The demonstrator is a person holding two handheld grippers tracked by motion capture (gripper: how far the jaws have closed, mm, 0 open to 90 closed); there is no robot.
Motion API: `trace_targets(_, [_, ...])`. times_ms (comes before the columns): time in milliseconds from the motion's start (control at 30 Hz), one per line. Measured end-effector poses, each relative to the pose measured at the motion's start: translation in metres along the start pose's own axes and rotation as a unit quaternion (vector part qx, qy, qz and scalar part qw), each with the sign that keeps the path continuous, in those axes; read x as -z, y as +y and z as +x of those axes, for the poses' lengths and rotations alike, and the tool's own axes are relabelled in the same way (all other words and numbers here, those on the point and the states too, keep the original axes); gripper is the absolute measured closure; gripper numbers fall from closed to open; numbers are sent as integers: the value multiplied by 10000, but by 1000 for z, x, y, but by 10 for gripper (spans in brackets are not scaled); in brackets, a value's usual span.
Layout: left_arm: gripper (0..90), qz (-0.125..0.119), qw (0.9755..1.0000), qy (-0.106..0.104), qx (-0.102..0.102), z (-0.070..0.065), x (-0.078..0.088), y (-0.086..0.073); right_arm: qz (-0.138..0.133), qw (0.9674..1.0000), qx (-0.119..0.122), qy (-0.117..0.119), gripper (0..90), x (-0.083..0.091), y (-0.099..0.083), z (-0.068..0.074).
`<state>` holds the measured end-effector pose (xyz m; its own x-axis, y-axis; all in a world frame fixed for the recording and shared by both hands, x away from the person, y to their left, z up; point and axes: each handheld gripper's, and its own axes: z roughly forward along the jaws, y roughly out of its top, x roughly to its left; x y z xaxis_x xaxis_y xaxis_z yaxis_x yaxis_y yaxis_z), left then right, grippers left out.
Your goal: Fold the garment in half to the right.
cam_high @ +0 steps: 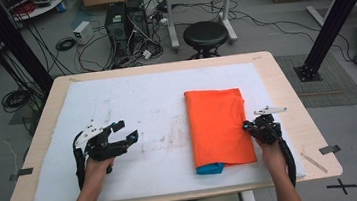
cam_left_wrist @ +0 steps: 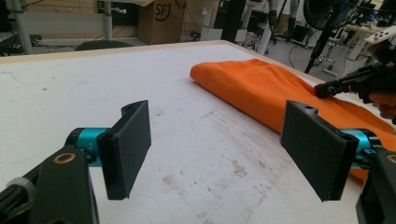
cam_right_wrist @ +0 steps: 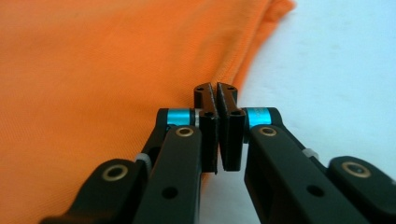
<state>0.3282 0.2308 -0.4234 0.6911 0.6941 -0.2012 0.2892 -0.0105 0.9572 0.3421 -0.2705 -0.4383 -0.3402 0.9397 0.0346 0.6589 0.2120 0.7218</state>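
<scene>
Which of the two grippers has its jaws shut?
The right gripper, at the folded orange cloth's right edge; the left gripper hangs wide open over the white mat.

Folded cloth (cam_high: pixel 219 126) lies between both claws, rightward.

L gripper (cam_high: pixel 128 130): blk, cyan joints | R gripper (cam_high: pixel 246 125): blk, cable

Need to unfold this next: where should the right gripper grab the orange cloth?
Take the orange cloth by its right long edge, coming in low from the right. The layers end there near the right gripper, which seems shut at that edge.
</scene>
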Motion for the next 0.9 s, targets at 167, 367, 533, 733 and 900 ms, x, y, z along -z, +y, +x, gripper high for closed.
trace_targets(167, [248,14,10000,15,12,0,1,-1,3,9999,-130,-83,848,-1,-1,-6])
trace_targets(367, [248,8,10000,52,39,1,2,-1,-425,9989,-179,18,372,13,4,3])
trace_targets(533, [248,4,10000,47,59,1,2,-1,-617,9950,511,595,255,22,15,41])
trace_targets(733, [248,8,10000,17,55,1,0,0,-295,9821,1234,1389,214,11,21,97])
trace_targets(900, [248,23,10000,-1,45,0,-1,0,207,9730,1839,1377,216,-8,17,123])
